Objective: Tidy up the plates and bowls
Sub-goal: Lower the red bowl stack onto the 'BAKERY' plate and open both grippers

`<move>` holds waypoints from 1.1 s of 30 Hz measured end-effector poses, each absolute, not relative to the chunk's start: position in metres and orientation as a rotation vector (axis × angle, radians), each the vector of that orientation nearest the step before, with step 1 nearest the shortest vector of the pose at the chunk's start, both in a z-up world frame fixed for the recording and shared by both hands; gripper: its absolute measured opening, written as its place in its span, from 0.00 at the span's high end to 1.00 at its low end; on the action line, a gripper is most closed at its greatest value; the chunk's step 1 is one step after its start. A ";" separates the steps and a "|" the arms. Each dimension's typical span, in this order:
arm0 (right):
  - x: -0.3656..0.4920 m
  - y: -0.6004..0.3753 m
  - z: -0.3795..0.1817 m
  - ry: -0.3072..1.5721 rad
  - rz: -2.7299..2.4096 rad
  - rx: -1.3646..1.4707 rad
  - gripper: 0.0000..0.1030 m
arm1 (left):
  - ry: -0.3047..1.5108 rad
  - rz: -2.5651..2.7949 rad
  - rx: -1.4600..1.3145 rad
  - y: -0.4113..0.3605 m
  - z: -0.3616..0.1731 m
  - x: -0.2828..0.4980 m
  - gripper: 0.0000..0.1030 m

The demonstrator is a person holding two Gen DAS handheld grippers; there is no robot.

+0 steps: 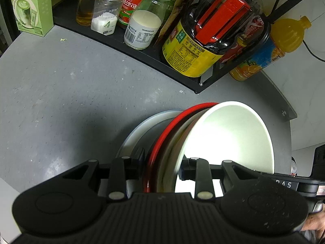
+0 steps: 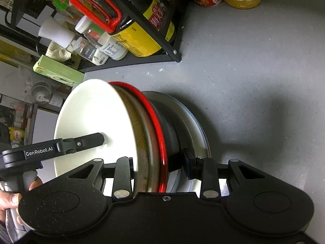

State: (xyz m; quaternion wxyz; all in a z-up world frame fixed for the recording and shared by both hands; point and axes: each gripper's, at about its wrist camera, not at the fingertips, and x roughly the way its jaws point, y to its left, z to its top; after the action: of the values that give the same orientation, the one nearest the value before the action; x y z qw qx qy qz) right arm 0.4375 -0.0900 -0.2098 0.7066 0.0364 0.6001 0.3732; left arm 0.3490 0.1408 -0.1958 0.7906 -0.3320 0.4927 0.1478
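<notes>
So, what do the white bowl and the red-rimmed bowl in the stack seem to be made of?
White bowl: looks like glazed ceramic or melamine; smooth, opaque and glossy, with a bright glare on its inside. Which of the two I cannot tell.
Red-rimmed bowl: probably plastic or lacquerware; thin shiny red edge, dark outer wall.
Both grippers clamp this stack.

A white bowl is nested in a red-rimmed bowl, black outside. A pale grey plate is noted beneath. The countertop is speckled grey.
</notes>
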 end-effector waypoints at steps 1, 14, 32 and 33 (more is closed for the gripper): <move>0.437 -0.090 -0.210 1.333 0.826 0.083 0.68 | 1.064 0.317 -0.713 0.141 -0.196 0.349 0.71; 0.427 -0.089 -0.195 1.239 0.809 0.052 0.60 | 1.058 0.336 -0.610 0.132 -0.182 0.356 0.63; 0.405 -0.102 -0.156 1.028 0.770 0.018 0.17 | 0.980 0.418 -0.468 0.121 -0.136 0.337 0.09; 0.403 -0.104 -0.153 1.016 0.761 0.019 0.17 | 0.978 0.421 -0.462 0.120 -0.135 0.335 0.08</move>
State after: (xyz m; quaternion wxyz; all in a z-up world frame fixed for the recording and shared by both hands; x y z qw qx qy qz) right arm 0.4026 -0.1042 -0.1533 0.8053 0.0090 0.4745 0.3553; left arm 0.3349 0.1199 -0.1345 0.8363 -0.2182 0.4621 0.1987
